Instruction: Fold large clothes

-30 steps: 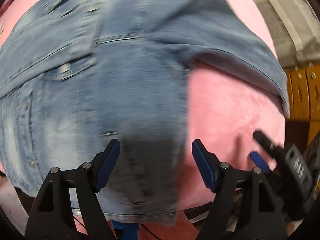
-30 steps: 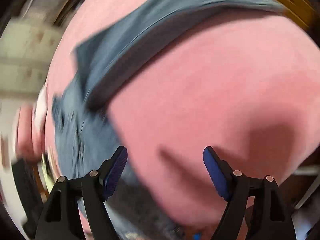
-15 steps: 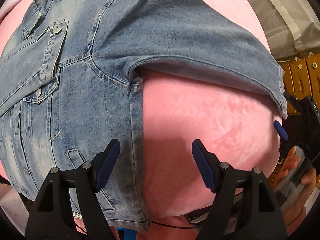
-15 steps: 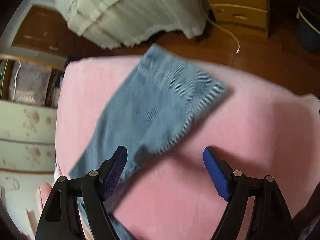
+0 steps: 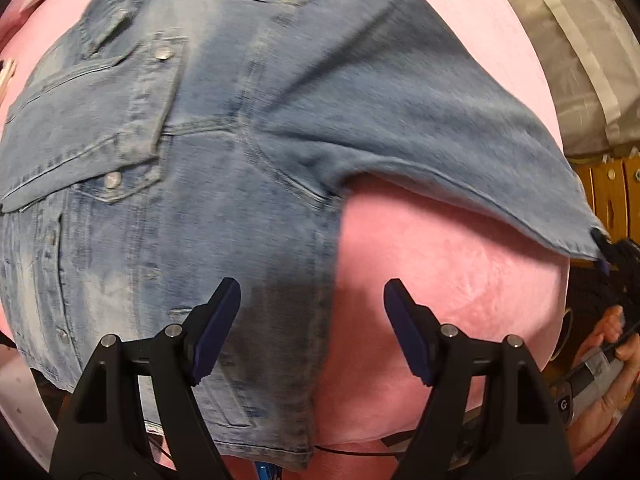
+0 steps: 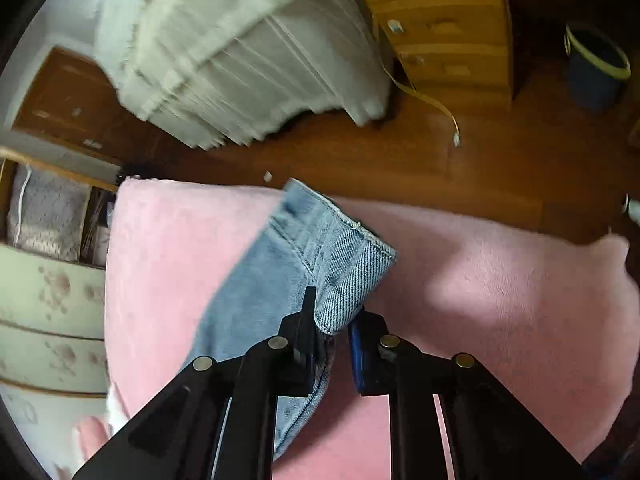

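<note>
- Denim jacket (image 5: 224, 152) lies flat on the pink blanket (image 5: 448, 280), chest pocket and snap buttons facing up, one sleeve (image 5: 420, 120) stretched out toward the right.
- Left gripper (image 5: 312, 320) hovers above the jacket's side seam, jaws spread wide with nothing between them.
- Right gripper (image 6: 332, 328) has its jaws pressed together on the sleeve cuff (image 6: 344, 264), near the blanket's far edge.
- Beyond it are wooden floor (image 6: 480, 160), white fabric (image 6: 240, 60) and a wooden drawer unit (image 6: 444, 28).
</note>
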`<state>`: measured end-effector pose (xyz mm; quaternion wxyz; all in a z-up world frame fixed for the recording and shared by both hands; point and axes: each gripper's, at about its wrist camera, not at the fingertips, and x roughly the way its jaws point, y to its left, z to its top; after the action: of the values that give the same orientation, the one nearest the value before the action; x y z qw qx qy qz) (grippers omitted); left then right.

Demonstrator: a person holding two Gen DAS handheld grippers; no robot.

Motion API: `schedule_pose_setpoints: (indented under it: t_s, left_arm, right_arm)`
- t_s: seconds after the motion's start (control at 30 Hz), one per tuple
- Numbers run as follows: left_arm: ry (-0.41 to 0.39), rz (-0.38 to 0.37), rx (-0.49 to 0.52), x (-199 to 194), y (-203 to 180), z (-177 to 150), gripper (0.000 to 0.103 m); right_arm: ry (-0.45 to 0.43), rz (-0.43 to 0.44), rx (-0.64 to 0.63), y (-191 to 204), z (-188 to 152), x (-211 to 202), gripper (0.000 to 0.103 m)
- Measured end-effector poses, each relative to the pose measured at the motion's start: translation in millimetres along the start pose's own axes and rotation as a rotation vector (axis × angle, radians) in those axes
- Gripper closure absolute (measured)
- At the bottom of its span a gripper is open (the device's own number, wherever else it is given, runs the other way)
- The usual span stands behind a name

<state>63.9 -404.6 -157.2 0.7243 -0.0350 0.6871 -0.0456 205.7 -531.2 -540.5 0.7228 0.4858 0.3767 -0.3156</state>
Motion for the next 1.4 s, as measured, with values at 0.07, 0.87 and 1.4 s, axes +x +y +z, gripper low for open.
schedule_pose_setpoints:
  t_s: [0.07, 0.87, 1.4]
  left_arm:
    - [-0.016, -0.015, -0.031, -10.4, 18.8, 0.4, 0.031]
    - [-0.177, -0.031, -0.253, -58.4, 352.5, -42.4, 0.031]
    - [-0.194, -0.033, -0.296, -29.6, 449.0, -19.3, 0.031]
  right_arm:
    - [-0.06, 0.009, -0.064, 23.9, -1.7, -21.0, 0.091]
    - [-0.182, 0.45, -0.629, 451.4, -259.8, -118.1, 0.091]
    - [0.242, 0.18, -1.093, 529.8, -481.6, 95.4, 0.057]
